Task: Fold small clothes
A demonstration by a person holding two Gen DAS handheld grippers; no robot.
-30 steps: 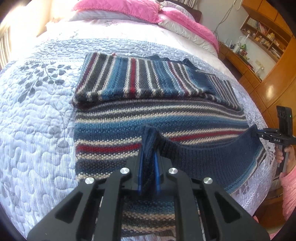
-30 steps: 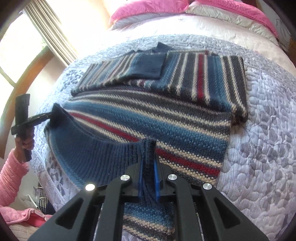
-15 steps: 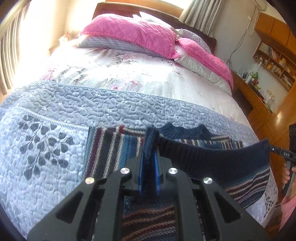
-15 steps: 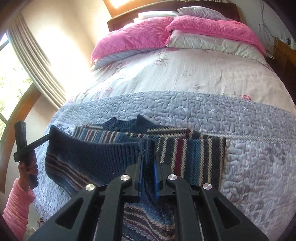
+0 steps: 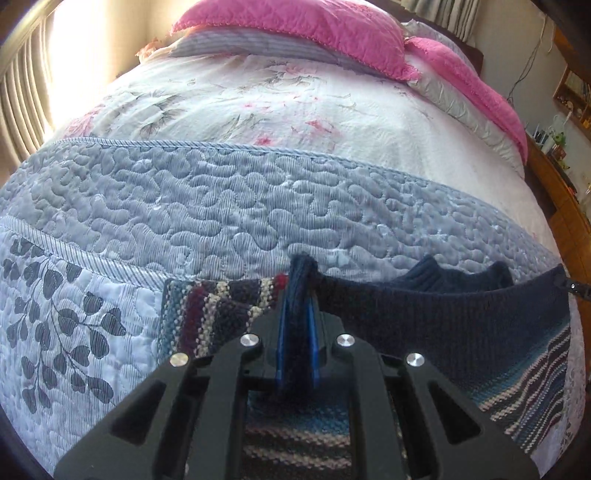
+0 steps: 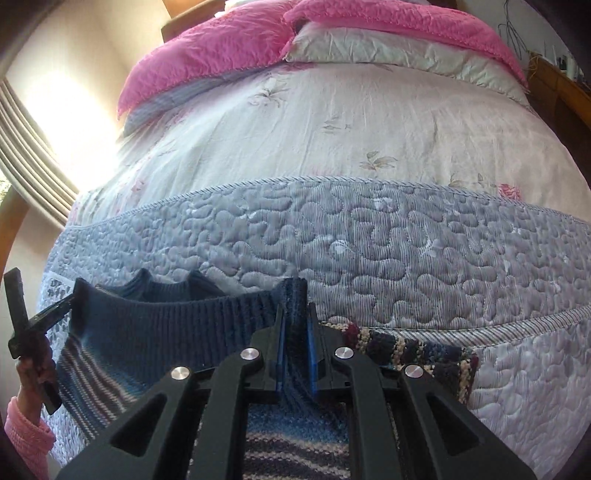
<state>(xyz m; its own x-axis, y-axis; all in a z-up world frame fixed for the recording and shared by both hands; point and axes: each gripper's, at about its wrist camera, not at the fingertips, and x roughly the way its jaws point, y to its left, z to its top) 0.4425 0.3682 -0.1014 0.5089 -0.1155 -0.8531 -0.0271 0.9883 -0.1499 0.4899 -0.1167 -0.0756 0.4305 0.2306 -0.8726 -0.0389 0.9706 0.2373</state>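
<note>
the left tongs (image 5: 297, 295) are pressed together on a bunched corner of the striped sweater's (image 5: 517, 369) navy ribbed hem, knit standing up between the blue pads. the right tongs (image 6: 294, 314) pinch the hem's other corner the same way. between the two, the ribbed band (image 6: 166, 325) hangs stretched in a shallow sag, lifted above the rest of the sweater, whose blue, cream and dark red stripes lie folded on the bed beneath and just ahead of the tongs. the navy collar (image 5: 461, 275) peeks over the raised band. in the right wrist view the other tool shows at the far left, held in a hand (image 6: 35, 373) with a pink sleeve (image 6: 26, 435). the sweater rests on a blue-grey quilted bedspread (image 5: 221, 206); beyond it a pale floral sheet (image 6: 351, 122) and pink pillows (image 5: 295, 26).
</note>
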